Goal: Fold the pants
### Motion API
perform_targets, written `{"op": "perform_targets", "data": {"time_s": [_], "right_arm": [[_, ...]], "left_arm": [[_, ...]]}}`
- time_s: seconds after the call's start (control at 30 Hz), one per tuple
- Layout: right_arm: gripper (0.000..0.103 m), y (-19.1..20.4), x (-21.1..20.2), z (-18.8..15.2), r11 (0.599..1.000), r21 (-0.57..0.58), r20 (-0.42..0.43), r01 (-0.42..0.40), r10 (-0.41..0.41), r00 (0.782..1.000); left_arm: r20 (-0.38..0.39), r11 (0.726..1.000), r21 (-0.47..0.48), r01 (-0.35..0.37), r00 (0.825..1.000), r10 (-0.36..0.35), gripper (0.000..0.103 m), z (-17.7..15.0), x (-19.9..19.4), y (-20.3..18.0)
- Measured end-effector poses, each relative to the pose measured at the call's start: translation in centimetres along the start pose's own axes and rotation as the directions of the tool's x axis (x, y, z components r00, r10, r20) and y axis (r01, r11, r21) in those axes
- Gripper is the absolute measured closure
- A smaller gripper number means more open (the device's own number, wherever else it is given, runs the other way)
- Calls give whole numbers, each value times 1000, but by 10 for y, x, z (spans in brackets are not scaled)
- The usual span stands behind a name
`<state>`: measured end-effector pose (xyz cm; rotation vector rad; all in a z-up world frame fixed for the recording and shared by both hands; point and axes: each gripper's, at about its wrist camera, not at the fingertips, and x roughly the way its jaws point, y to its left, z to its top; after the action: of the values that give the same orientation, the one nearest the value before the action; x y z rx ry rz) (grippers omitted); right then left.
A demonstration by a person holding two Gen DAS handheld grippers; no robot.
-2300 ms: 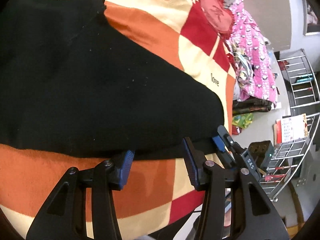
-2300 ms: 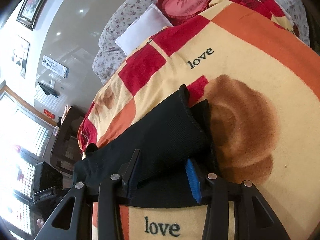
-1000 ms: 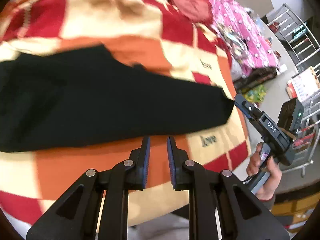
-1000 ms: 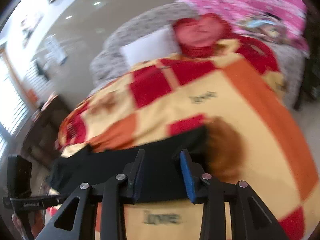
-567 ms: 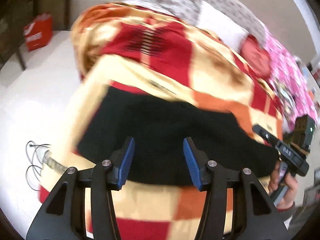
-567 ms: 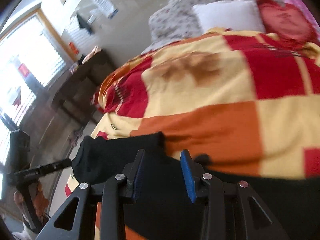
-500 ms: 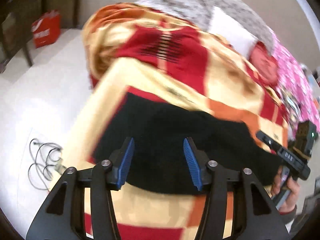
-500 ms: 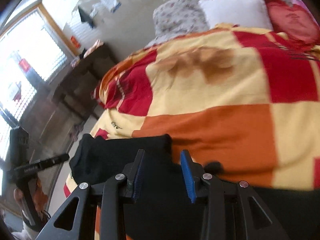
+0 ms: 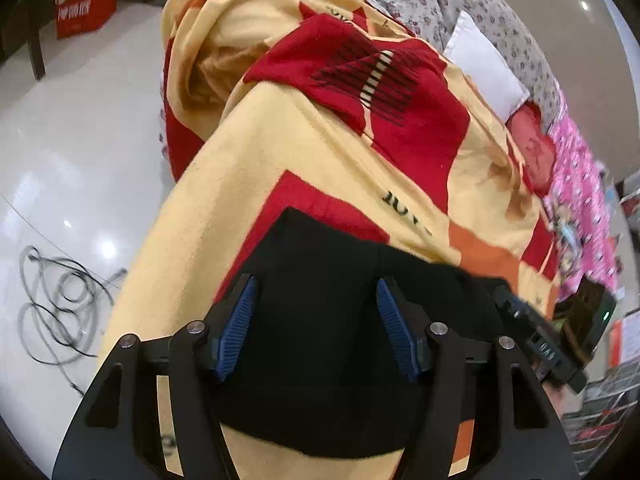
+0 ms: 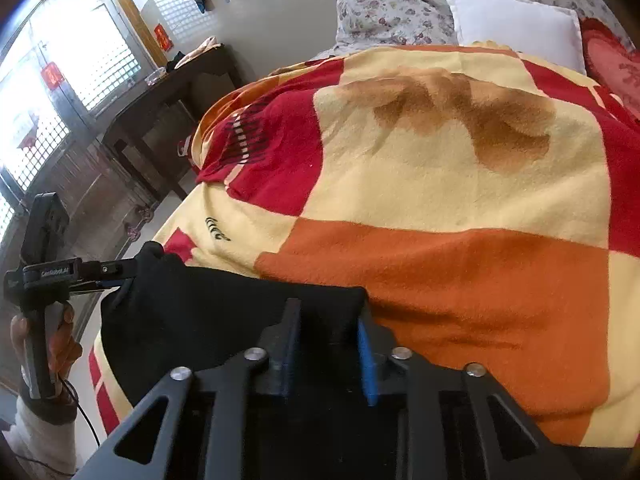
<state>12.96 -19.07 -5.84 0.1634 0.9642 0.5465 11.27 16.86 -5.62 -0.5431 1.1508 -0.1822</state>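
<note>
One pair of black pants lies across the near edge of the checked blanket, folded into a long band running left to right. There are two grippers in play. The left gripper has its jaws spread wide over the left end of the pants; its two blue pads stand well apart with black cloth showing between them, and nothing is pinched. From the other camera the same tool shows side-on at the far left corner of the pants, its fingers at the cloth's edge, held by one bare hand.

The right gripper sits over the pants further along the band, jaws partly parted, a ridge of black fabric rising in the gap; whether the pads actually touch it cannot be told. In the left view the right gripper's body pokes in at the right edge, beside the cloth.

Beyond them: one white pillow, one red heart cushion, one flowered quilt at the far end of the bed. One dark wooden table stands at the left by the window. On the floor there is one red bag and one tangle of cable.
</note>
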Motion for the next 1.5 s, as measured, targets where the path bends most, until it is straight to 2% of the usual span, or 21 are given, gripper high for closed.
{"op": "perform_targets", "data": {"time_s": [0.07, 0.1, 0.13, 0.17, 0.23, 0.4, 0.47, 0.53, 0.63, 0.7, 0.8, 0.9, 0.93, 0.97, 1.0, 1.03, 1.07, 1.2, 1.27, 1.37, 1.5], "right_arm": [[92, -1, -1, -1, 1000, 3, 18, -1, 0, 1000], [93, 0, -2, -2, 1000, -4, 32, 4, -4, 999], [94, 3, -4, -3, 1000, -16, 43, 10, -9, 999], [95, 6, -8, -3, 999, -33, 58, 16, -14, 998], [95, 7, -16, -2, 999, -37, 85, 17, -14, 996], [96, 3, -35, -4, 1000, 7, 159, 1, -3, 987], [96, -2, -21, -2, 999, 38, 140, 18, -23, 990], [96, -2, -6, 1, 997, 42, 114, 63, -67, 991], [96, -8, 2, 1, 995, 74, 95, 64, -71, 993], [96, -10, 1, 1, 995, 76, 71, 65, -70, 995], [89, -7, -12, 3, 989, 87, 87, 123, -130, 988], [86, 4, -33, 5, 990, 70, 135, 120, -128, 982], [84, 10, -38, 6, 993, 56, 144, 105, -112, 983], [81, 18, -40, 8, 995, 38, 149, 91, -96, 984], [80, 27, -40, 10, 997, 18, 144, 75, -77, 987], [80, 36, -37, 12, 999, -5, 132, 53, -52, 990], [80, 43, -32, 13, 999, -22, 119, 45, -42, 992], [80, 74, -1, 11, 987, -130, 47, 92, -86, 995], [80, 81, 15, 6, 979, -160, 9, 123, -124, 992], [80, 81, 37, 0, 964, -190, -13, 188, -194, 981], [80, 66, 45, 6, 972, -146, 6, 185, -186, 983]], "left_arm": [[22, 1000, 0, 27, 999, -26, 44, 1, 1, 1], [30, 1000, 21, 17, 999, -18, 49, 1, 2, -2], [30, 999, 34, 17, 999, -18, 66, 0, 4, -5], [32, 999, 47, 17, 999, -19, 76, -1, 4, -8], [65, 998, 61, -8, 998, 4, 87, -5, -5, -14], [235, 994, 105, -21, 972, -4, 89, -27, -57, -17], [257, 988, 93, -127, 961, 99, 95, -24, -51, -11], [256, 981, 43, -191, 951, 174, 98, -14, -39, 1], [205, 989, -4, -147, 968, 145, 98, -3, -27, 18], [197, 990, 11, -137, 972, 132, 98, -6, -27, 17], [204, 988, 51, -144, 970, 131, 98, -16, -38, 7], [251, 973, 98, -209, 951, 179, 98, -27, -53, -10], [260, 967, 119, -228, 946, 191, 93, -29, -57, -17], [258, 964, 134, -228, 948, 188, 83, -31, -57, -22], [247, 966, 146, -213, 953, 173, 76, -31, -57, -27], [243, 969, 150, -195, 958, 155, 64, -31, -56, -31], [244, 971, 155, -182, 960, 141, 59, -32, -56, -35], [237, 965, 197, -174, 963, 126, 58, -34, -40, -56], [221, 954, 217, -206, 962, 157, 58, -34, -23, -60], [177, 921, 178, -346, 932, 316, 58, -29, 10, -49], [190, 941, 141, -308, 941, 280, 55, -28, 8, -38]]}}
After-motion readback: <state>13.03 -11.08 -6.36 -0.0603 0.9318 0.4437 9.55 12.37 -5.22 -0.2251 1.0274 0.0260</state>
